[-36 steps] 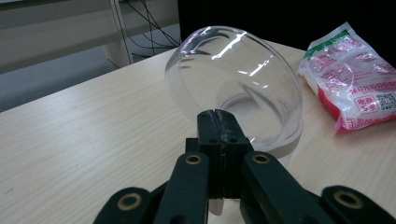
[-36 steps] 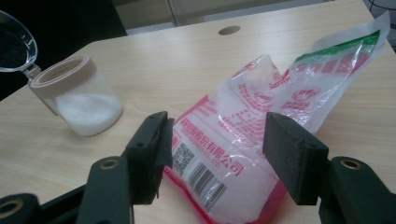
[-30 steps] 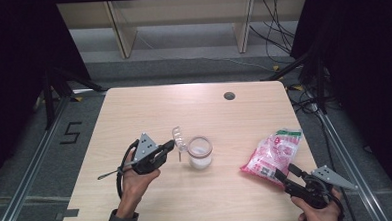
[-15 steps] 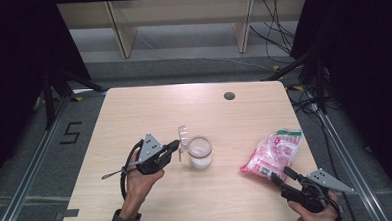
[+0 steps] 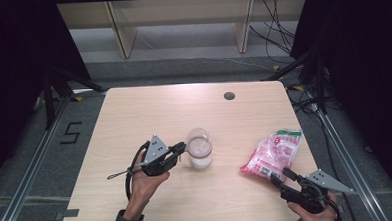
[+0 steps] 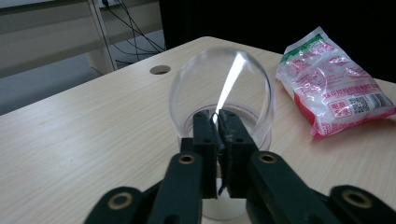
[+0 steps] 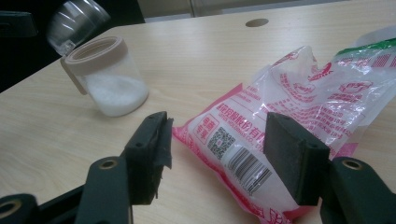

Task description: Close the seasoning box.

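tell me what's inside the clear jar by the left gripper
The jar holds a layer of white grains in its lower part; above that it looks empty. Its hinged clear lid stands tilted open. The jar's base hides what lies beneath.

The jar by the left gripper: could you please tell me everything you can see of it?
The jar is small, clear and round, apparently plastic, with a beige collar at its mouth and white grains filling its lower part. It stands upright near the middle of the table. Its clear domed lid is hinged open and tilted back; the left gripper pinches the lid's edge.
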`<state>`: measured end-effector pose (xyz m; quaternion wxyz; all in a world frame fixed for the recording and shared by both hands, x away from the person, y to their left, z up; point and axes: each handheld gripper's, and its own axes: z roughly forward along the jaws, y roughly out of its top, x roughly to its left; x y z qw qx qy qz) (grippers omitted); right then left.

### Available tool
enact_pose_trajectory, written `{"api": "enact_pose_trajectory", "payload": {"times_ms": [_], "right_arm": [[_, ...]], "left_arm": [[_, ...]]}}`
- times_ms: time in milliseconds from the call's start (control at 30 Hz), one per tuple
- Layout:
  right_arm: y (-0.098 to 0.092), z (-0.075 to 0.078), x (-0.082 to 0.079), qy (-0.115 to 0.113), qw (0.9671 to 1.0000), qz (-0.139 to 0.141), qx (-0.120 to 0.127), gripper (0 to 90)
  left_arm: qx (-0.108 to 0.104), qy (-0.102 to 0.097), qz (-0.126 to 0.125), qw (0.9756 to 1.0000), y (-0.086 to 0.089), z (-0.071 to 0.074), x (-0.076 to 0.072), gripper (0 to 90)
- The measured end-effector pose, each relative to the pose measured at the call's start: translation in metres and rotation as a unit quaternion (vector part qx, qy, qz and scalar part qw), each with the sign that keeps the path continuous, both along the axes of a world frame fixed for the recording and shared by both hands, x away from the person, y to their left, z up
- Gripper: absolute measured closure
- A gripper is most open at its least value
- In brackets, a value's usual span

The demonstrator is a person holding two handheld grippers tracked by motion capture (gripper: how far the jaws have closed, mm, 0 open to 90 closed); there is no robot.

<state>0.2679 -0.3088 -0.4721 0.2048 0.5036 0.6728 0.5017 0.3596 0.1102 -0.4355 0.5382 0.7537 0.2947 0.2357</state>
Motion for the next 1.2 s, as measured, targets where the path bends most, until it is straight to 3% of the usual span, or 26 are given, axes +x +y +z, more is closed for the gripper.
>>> {"api": "enact_pose_trajectory", "payload": {"times_ms": [100, 233, 333, 367, 400, 467, 533, 567, 667, 700, 733, 867, 900, 933, 967, 1033, 1067, 1100, 1200], "right_arm": [[0.001, -0.001, 0.0, -0.002, 1.0, 0.005, 0.003, 41.2], [0.002, -0.001, 0.0, -0.004, 0.9999, 0.014, 0.005, 41.2], [0.004, -0.001, -0.001, -0.007, 0.9998, 0.01, 0.014, 41.2], [0.003, -0.002, -0.001, -0.005, 1.0, 0.007, -0.002, 41.2], [0.004, -0.001, -0.001, -0.003, 0.9999, 0.014, 0.007, 41.2], [0.004, -0.001, -0.001, -0.001, 0.9999, 0.01, -0.004, 41.2], [0.005, -0.001, -0.002, -0.004, 0.9999, 0.012, 0.003, 41.1], [0.005, -0.001, -0.001, -0.013, 0.9998, 0.012, -0.003, 41.0], [0.006, -0.002, -0.001, -0.012, 0.9998, 0.014, -0.002, 40.9], [0.008, -0.002, -0.003, 0.004, 0.9999, 0.009, 0.005, 40.9], [0.009, -0.002, -0.003, 0.002, 0.9999, 0.011, 0.004, 40.9], [0.009, -0.002, -0.002, 0.001, 0.9995, 0.027, -0.012, 40.7], [0.013, -0.002, -0.004, 0.008, 0.9996, 0.022, 0.014, 40.7], [0.013, -0.002, -0.004, 0.008, 0.9996, 0.022, 0.014, 40.7], [0.011, -0.003, -0.002, 0.002, 0.9994, 0.03, -0.014, 40.6], [0.012, -0.003, -0.002, 0.005, 0.9993, 0.034, -0.015, 40.6], [0.012, -0.004, -0.001, -0.006, 0.999, 0.041, -0.017, 40.6], [0.014, -0.004, -0.003, 0.003, 0.9994, 0.036, 0.003, 40.6], [0.016, -0.004, -0.003, 0.006, 0.9993, 0.036, 0.006, 40.5]], "left_arm": [[-0.013, -0.003, -0.015, 0.9998, -0.003, 0.002, -0.003, 70.0], [-0.013, -0.001, -0.018, 0.9998, -0.004, 0.003, -0.005, 59.2], [-0.018, 0.013, -0.023, 0.9995, -0.005, 0.003, -0.006, 51.7], [-0.025, 0.021, -0.027, 0.9991, -0.006, 0.001, -0.006, 50.4], [-0.028, 0.023, -0.031, 0.9988, -0.006, 0.0, -0.006, 49.2], [-0.034, 0.029, -0.037, 0.9983, -0.005, 0.0, -0.007, 46.1], [-0.041, 0.04, -0.044, 0.9974, -0.006, -0.002, -0.007, 43.2], [-0.034, 0.04, -0.039, 0.9979, -0.006, -0.002, -0.009, 41.7], [-0.031, 0.048, -0.041, 0.9975, -0.005, -0.003, -0.011, 37.5], [-0.031, 0.047, -0.041, 0.9976, -0.005, -0.003, -0.012, 36.6], [-0.031, 0.047, -0.041, 0.9976, -0.005, -0.003, -0.012, 36.1], [-0.032, 0.056, -0.036, 0.9973, -0.002, -0.01, -0.019, 32.8], [-0.023, 0.059, -0.032, 0.9975, 0.0, -0.011, -0.02, 32.2], [-0.023, 0.059, -0.032, 0.9975, 0.0, -0.011, -0.02, 31.4], [-0.023, 0.059, -0.037, 0.9973, 0.001, -0.015, -0.021, 31.1], [-0.019, 0.065, -0.031, 0.9972, 0.001, -0.016, -0.022, 30.8], [-0.019, 0.065, -0.031, 0.9972, 0.001, -0.016, -0.022, 30.5], [-0.016, 0.068, -0.033, 0.997, -0.001, -0.017, -0.024, 29.9], [-0.012, 0.066, -0.031, 0.9973, -0.001, -0.016, -0.026, 29.0]]}}
